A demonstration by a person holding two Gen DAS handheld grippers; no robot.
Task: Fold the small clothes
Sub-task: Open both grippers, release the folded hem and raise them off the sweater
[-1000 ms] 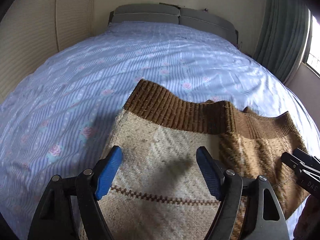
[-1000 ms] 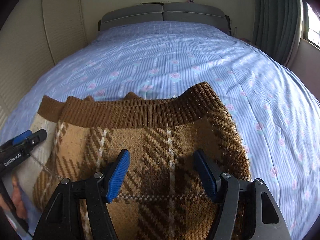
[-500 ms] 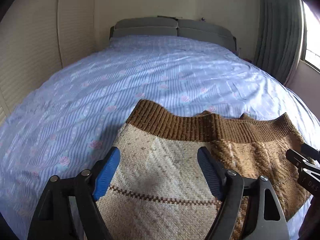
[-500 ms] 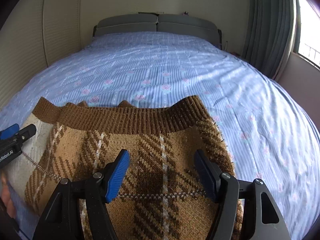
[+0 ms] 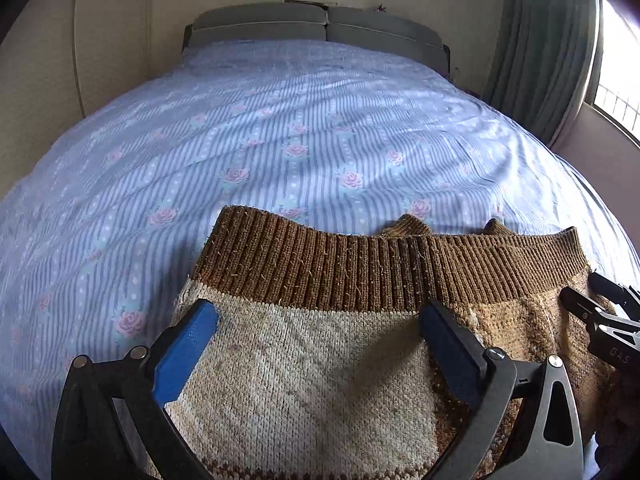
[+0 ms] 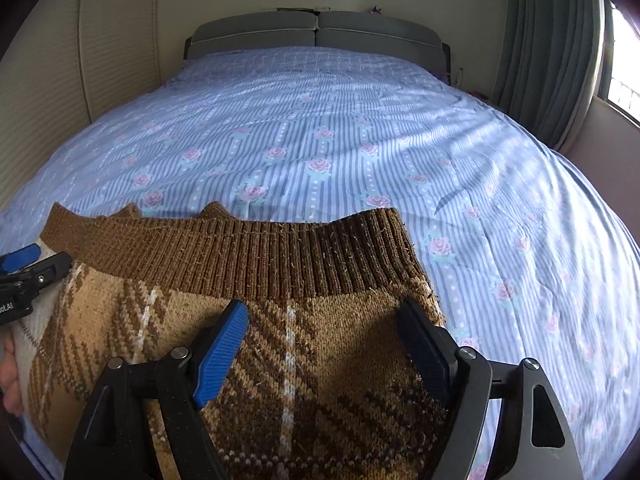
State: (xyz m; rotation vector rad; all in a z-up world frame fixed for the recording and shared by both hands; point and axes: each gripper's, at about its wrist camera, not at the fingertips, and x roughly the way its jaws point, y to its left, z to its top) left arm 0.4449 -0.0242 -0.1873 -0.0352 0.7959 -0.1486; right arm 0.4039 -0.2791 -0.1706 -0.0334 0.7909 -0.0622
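A small knitted sweater [image 5: 304, 372] lies flat on the bed, cream on its left side and brown plaid on its right [image 6: 280, 360], with a dark brown ribbed hem [image 5: 360, 264] at the far edge. My left gripper [image 5: 320, 328] is open and empty, hovering over the cream part just short of the hem. My right gripper [image 6: 324, 324] is open and empty over the plaid part near the sweater's right edge. Each gripper shows at the edge of the other's view, the right one at the right side [image 5: 600, 312] and the left one at the left side [image 6: 28, 272].
The bed [image 5: 280, 128] is covered by a blue striped sheet with pink roses. A grey headboard [image 6: 316, 32] stands at the far end. A green curtain [image 6: 548, 40] and a window are on the right. A beige wall [image 6: 116, 40] is on the left.
Both grippers have drawn back toward the near edge and tilted up, so more of the bed and headboard shows. The sweater has not moved. Both stay open.
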